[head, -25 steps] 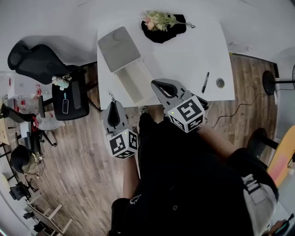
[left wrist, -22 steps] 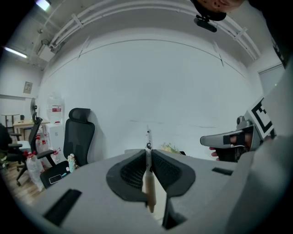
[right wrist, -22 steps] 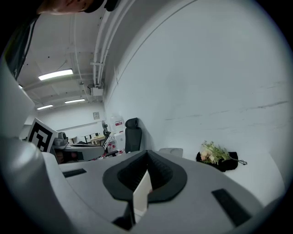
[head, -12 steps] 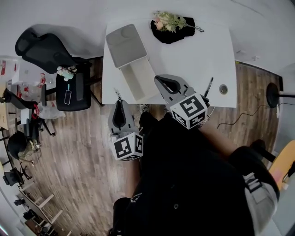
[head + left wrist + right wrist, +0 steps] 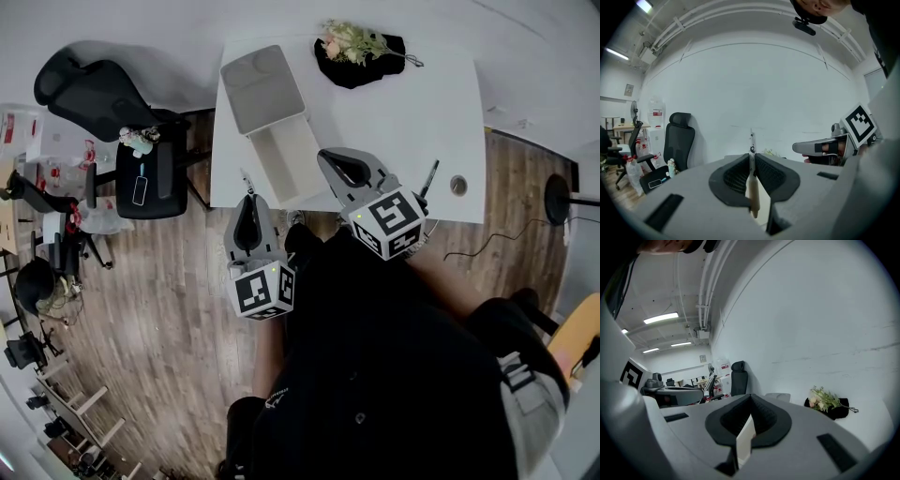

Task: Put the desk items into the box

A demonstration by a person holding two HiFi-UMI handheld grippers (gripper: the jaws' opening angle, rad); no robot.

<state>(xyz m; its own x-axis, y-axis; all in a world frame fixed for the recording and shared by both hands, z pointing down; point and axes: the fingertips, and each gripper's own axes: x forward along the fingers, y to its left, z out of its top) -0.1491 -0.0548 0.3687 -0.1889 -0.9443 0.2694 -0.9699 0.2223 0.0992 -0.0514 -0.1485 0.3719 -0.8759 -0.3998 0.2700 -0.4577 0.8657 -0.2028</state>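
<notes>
Gripper on left (image 5: 247,199) pinching slim pen (image 5: 753,192), right gripper (image 5: 329,156) closed above desk (image 5: 412,103)

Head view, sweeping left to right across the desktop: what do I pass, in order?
Open box with its grey lid → flowers on black cloth → pen → small round ring by the right edge.

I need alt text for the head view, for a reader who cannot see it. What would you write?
From above: a person at a white desk holds the left gripper shut on a thin pen near an open box, the right gripper shut and empty. A black pen and flowers lie on the desk.
</notes>
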